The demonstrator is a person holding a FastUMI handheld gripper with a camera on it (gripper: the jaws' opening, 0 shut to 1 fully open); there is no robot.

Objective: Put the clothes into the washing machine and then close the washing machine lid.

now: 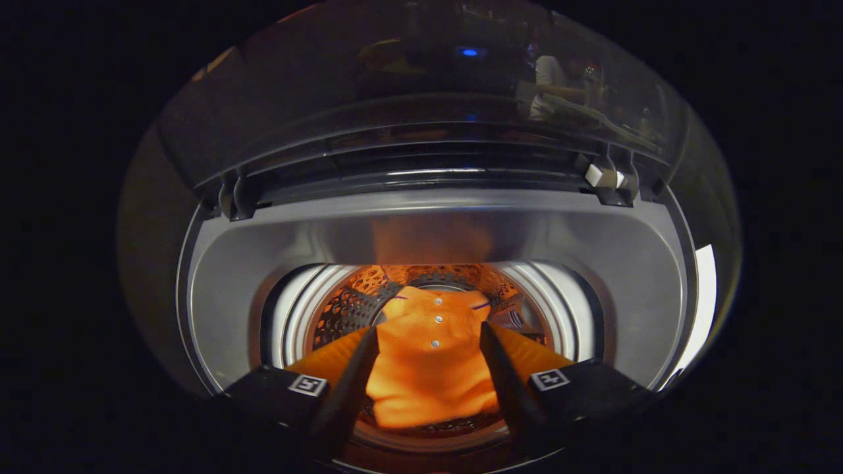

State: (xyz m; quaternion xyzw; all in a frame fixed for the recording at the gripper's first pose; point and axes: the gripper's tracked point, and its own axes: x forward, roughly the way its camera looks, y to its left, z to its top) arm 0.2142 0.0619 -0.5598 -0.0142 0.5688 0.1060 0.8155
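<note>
Gripper (pixel 428 342) over the washing machine (pixel 217 276) mouth, fingers spread wide, gripping nothing. Between and beyond them, the orange buttoned shirt (pixel 431 368) lies in the perforated drum (pixel 349 306), seemingly released. Lid (pixel 421 99) stands raised behind. Judgement: lift straight out without snagging cloth, then reach for the lid's front edge.

The gripper (pixel 429 342) points downward; its fingers (pixel 355 375) stand spread apart, pressing on nothing.
</note>
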